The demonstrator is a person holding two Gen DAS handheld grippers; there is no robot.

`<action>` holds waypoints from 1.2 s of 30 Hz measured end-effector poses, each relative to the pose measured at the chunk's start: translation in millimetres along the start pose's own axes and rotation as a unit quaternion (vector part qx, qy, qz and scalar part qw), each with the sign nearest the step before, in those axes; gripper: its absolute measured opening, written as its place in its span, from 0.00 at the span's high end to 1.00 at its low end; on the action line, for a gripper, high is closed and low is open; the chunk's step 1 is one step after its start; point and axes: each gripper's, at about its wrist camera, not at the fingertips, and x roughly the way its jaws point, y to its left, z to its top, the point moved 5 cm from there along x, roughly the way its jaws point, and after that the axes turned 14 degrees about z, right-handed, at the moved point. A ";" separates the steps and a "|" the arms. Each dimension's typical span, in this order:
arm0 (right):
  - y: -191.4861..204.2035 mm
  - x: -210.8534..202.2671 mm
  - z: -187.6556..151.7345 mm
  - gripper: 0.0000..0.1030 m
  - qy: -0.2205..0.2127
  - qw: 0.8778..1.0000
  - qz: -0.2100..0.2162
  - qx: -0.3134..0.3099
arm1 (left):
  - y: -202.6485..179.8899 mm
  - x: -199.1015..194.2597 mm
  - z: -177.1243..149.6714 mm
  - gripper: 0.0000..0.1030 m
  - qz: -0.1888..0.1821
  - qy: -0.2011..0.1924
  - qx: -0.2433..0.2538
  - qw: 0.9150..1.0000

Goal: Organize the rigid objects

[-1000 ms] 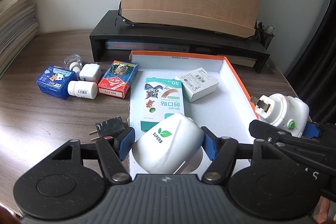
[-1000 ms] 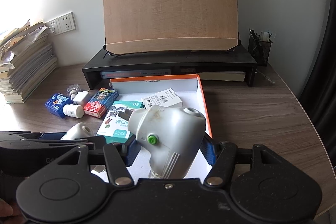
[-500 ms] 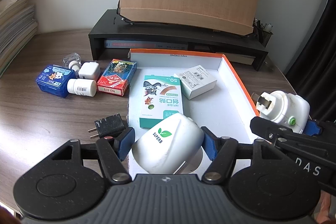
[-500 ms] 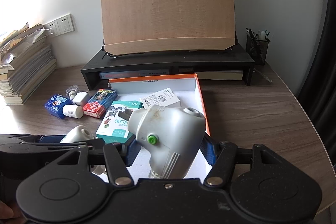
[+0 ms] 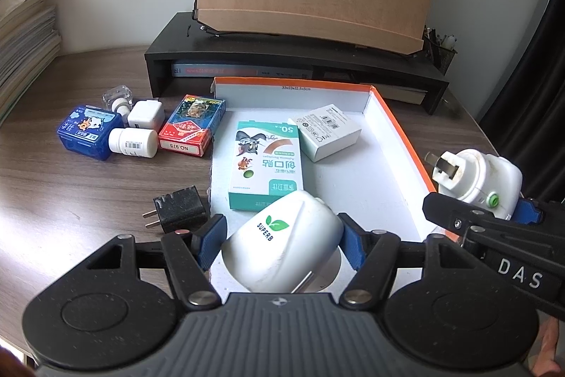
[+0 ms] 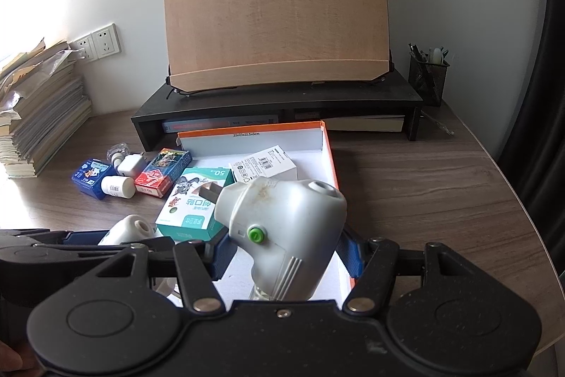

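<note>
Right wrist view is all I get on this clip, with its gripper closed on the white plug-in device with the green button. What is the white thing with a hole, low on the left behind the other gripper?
Observer: Another white plug-in device. The left wrist view shows a green leaf and SUPERB printed on it.
Operator: Is the left gripper really gripping it?
Observer: Yes. The left gripper has both blue pads against its sides, over the near end of the orange-edged box.
Operator: Anything on the desk that I miss?
Observer: A black plug adapter lies just left of the box, prongs pointing left.
</note>
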 end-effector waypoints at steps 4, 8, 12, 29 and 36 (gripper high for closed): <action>-0.5 -0.2 0.2 0.29 0.000 1.000 0.000 0.000 | -1.6 0.2 -0.7 0.34 0.000 0.001 0.001 1.000; -1.4 0.3 -0.7 0.29 0.001 1.000 0.000 0.001 | -3.3 0.7 -1.4 0.34 0.001 0.001 0.003 1.000; -2.6 1.0 -1.4 0.29 0.002 1.000 0.000 0.002 | -3.9 2.4 -1.3 0.34 0.000 0.003 0.005 1.000; -6.8 7.5 -3.7 0.29 0.010 1.000 0.001 0.007 | -4.1 7.9 -3.6 0.34 -0.002 0.010 0.009 1.000; -7.2 12.5 -4.8 0.29 0.015 1.000 0.003 0.007 | -2.8 11.7 -4.7 0.34 -0.002 0.014 0.009 1.000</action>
